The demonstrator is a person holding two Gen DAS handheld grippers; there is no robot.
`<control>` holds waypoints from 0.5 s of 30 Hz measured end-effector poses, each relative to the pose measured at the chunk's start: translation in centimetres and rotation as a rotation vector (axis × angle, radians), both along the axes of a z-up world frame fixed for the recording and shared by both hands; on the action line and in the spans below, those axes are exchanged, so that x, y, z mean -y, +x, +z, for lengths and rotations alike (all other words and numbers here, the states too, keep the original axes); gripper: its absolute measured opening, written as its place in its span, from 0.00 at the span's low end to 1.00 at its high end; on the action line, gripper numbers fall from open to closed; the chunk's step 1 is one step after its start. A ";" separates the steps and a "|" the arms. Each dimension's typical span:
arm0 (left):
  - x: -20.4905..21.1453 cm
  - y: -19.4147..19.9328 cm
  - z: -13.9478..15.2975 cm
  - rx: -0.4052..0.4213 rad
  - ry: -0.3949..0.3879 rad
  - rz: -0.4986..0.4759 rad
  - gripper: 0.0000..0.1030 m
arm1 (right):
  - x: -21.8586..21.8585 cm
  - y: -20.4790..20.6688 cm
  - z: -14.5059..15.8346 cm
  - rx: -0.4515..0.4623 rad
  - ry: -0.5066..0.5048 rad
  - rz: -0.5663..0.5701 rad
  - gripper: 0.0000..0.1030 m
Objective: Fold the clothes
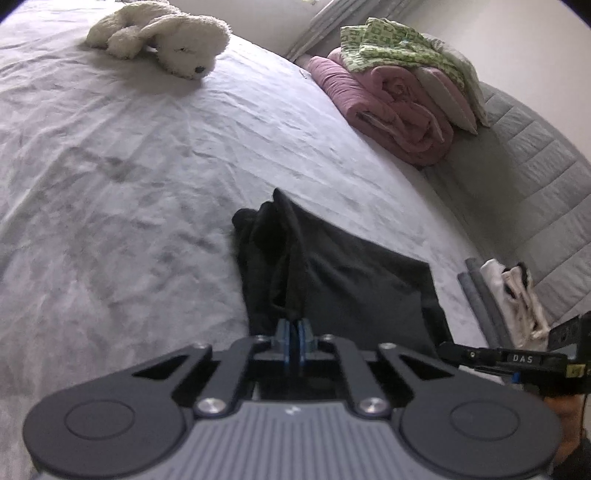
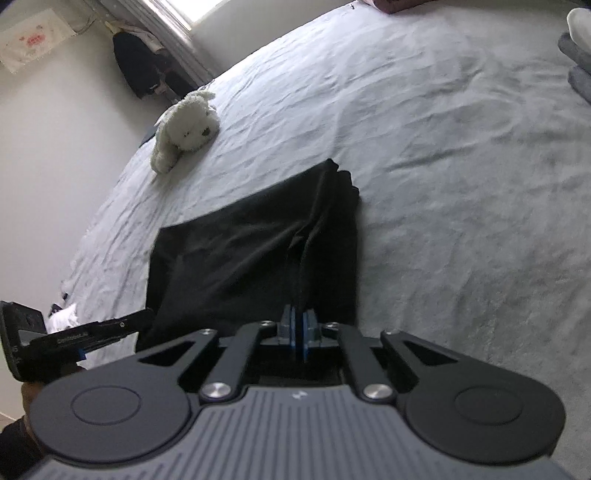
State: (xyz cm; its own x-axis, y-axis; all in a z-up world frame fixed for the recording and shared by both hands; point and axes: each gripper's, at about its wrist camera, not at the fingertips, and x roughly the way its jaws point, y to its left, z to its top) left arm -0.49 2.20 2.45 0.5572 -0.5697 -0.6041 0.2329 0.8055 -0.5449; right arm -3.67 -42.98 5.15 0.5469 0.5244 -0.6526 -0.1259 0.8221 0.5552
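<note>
I see wide bare bedsheet point(image 2: 461, 166) around the black garment point(image 1: 332, 280), partly folded and bunched; left gripper point(image 1: 294, 325) and right gripper point(image 2: 297, 314) each pinch its near edge

free: bedsheet point(image 1: 129, 155) around black garment point(image 1: 351, 280) | obstacles: plush dog point(image 1: 166, 33), folded quilts point(image 1: 388, 107)

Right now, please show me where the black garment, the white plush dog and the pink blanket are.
black garment point(image 2: 236, 251): right wrist view, on its flat middle.
white plush dog point(image 1: 192, 44): left wrist view, on its head.
pink blanket point(image 1: 391, 107): left wrist view, on its rolled front.
</note>
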 end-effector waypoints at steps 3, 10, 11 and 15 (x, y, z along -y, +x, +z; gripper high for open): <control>-0.3 0.1 -0.1 -0.019 -0.014 -0.001 0.03 | 0.6 0.1 0.2 -0.009 0.024 0.008 0.05; -1.1 0.6 -0.5 -0.043 -0.086 0.028 0.36 | 0.5 0.3 -0.4 -0.015 0.073 -0.011 0.17; -1.0 0.5 -0.5 -0.039 -0.088 0.023 0.41 | 0.6 0.2 -0.3 -0.012 0.086 -0.015 0.25; 0.0 0.2 -0.7 -0.038 -0.062 -0.007 0.42 | 0.5 0.1 -0.3 -0.022 0.071 -0.007 0.36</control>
